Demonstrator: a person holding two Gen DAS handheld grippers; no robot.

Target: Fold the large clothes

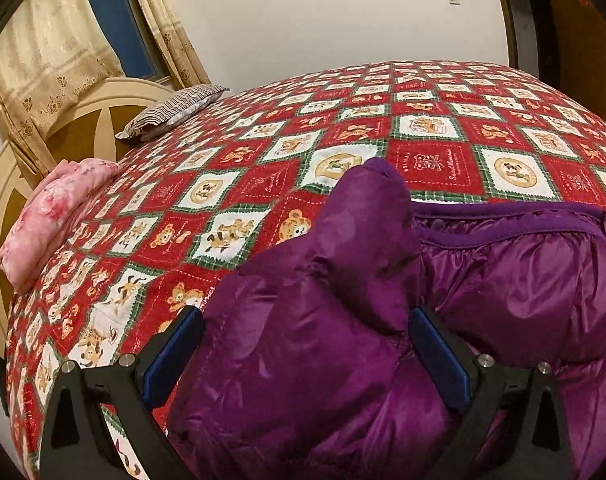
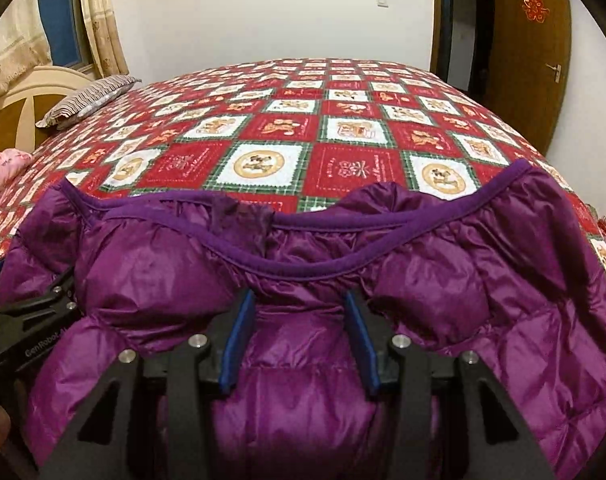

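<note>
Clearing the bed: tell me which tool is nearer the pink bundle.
Left. The left tool is at the purple jacket's end toward the pink bundle; the right tool lies farther along.

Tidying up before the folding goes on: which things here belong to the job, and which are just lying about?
Belongs to the job:
- purple jacket
- left gripper
- right gripper
- bed, the work surface

Lying about:
- striped pillow
- pink bundle

Purple jacket (image 2: 303, 272) on a red-white-green bear-print bedspread (image 2: 343, 128), beside a pink pillow (image 1: 51, 216) and striped pillow (image 1: 171, 110).
</note>
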